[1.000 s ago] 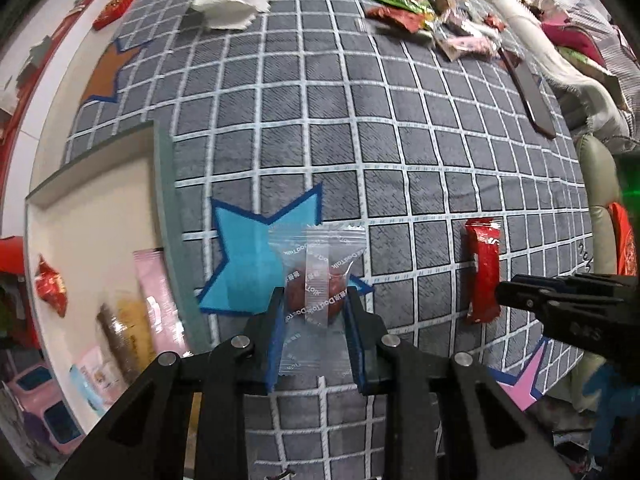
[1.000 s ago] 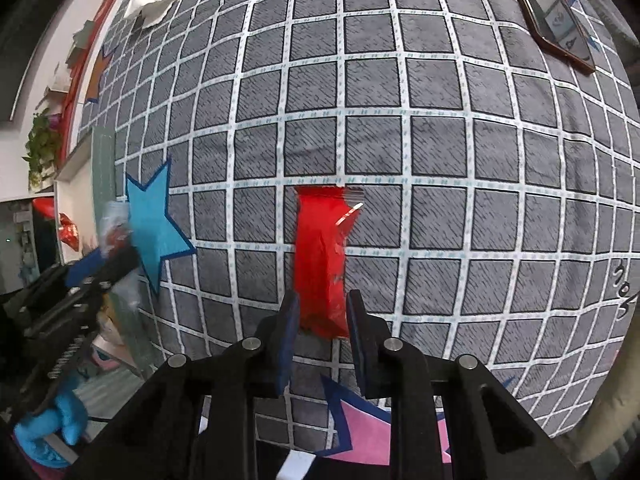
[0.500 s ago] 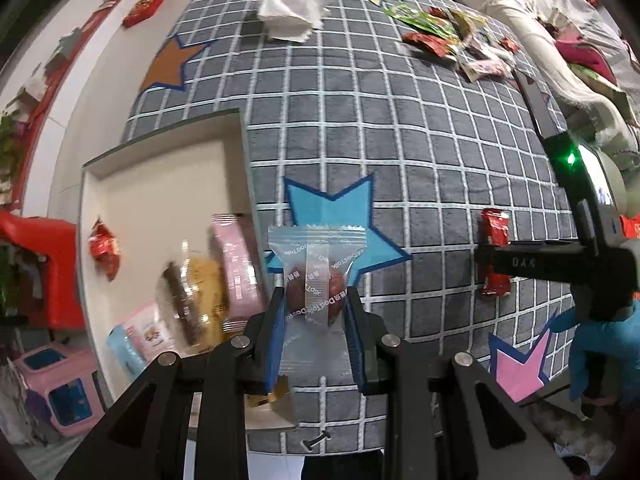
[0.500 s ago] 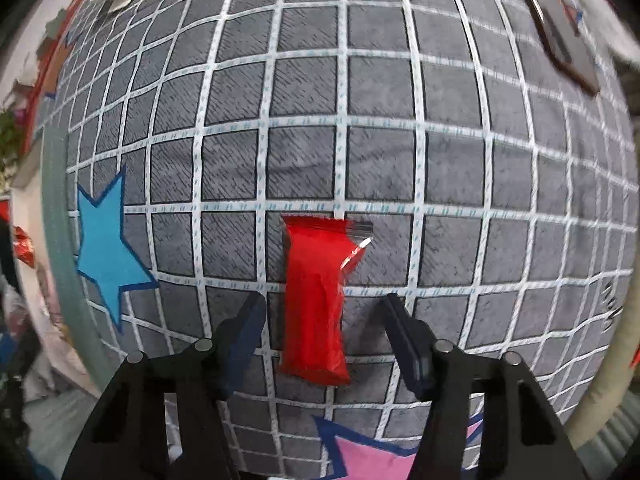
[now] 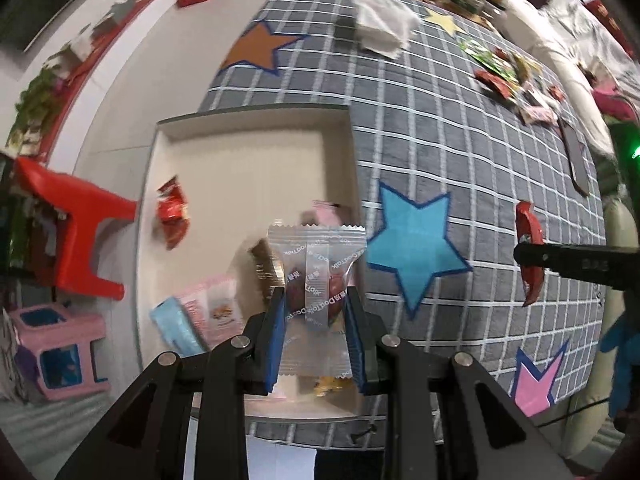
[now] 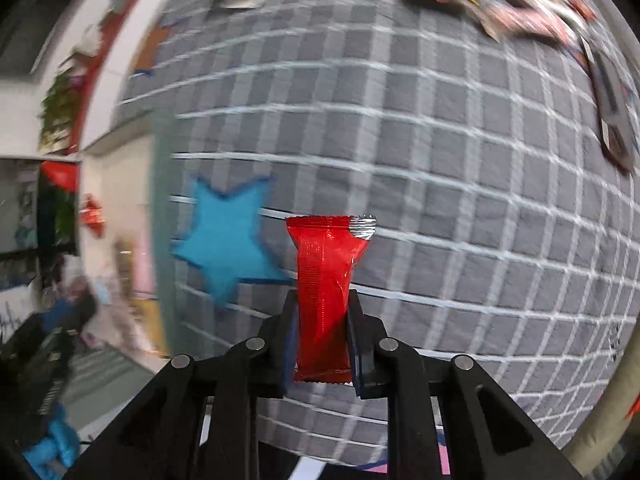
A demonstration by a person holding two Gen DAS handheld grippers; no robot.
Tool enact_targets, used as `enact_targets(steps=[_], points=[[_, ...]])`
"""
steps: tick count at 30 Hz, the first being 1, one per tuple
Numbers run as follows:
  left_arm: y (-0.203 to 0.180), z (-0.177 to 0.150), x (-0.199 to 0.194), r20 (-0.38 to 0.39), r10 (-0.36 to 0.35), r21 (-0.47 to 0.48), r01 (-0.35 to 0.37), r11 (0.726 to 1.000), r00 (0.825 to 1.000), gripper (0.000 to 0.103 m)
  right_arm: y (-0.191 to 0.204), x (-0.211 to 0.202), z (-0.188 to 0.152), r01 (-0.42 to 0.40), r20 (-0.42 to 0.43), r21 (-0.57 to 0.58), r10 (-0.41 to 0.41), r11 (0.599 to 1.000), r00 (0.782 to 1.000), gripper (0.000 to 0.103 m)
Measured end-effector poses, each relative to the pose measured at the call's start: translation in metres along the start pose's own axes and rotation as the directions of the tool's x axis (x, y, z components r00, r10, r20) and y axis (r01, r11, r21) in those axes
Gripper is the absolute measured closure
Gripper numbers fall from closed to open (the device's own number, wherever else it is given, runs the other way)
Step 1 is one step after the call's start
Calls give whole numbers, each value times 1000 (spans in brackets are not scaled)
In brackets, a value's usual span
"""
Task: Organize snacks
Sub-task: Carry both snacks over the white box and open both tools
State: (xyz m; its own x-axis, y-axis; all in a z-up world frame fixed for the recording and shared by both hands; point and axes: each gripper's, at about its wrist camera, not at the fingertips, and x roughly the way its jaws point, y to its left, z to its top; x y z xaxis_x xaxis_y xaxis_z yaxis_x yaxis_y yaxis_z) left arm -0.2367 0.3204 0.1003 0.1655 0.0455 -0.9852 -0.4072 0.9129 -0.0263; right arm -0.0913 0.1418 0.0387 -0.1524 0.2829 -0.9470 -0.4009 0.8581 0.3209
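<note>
Pinching a clear-wrapped candy (image 5: 316,280) between closed fingers, the left gripper (image 5: 316,334) hangs over the cream box (image 5: 240,168) at its right wall. The right gripper (image 6: 322,340) clamps a red snack packet (image 6: 326,280) above the checked cloth (image 6: 460,200), near the blue star (image 6: 228,240).

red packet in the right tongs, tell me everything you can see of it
The red packet is a slim, glossy foil-like sachet, taller than wide, with crimped ends and a silvery patch at its top right corner. It stands roughly upright, lifted clear of the grey checked cloth, pinched at its lower half between both fingers of the right tongs, which are shut on it. The film creases where it is squeezed. No print is readable. From the left wrist view it shows as a curved red strip.
</note>
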Motion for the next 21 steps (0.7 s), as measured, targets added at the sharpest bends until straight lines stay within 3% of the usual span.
enact_targets(steps=[7, 17, 18, 19, 21], points=[[44, -10, 12, -19, 27, -89, -29, 996, 999, 73, 90, 14, 21, -83, -22, -125, 80, 989, 997, 80], [75, -21, 32, -56, 16, -162, -25, 986, 998, 72, 139, 42, 20, -87, -108, -179, 68, 980, 992, 80], [76, -22, 33, -53, 12, -165, -20, 986, 999, 70, 139, 40, 19, -64, -114, -182, 43, 981, 993, 74], [76, -22, 34, -51, 10, -164, -18, 986, 999, 68, 137, 40, 18, -29, -112, -190, 7, 981, 994, 47], [78, -23, 36, -47, 16, -168, -23, 986, 999, 37, 134, 39, 17, 67, -65, -202, -82, 977, 995, 4]])
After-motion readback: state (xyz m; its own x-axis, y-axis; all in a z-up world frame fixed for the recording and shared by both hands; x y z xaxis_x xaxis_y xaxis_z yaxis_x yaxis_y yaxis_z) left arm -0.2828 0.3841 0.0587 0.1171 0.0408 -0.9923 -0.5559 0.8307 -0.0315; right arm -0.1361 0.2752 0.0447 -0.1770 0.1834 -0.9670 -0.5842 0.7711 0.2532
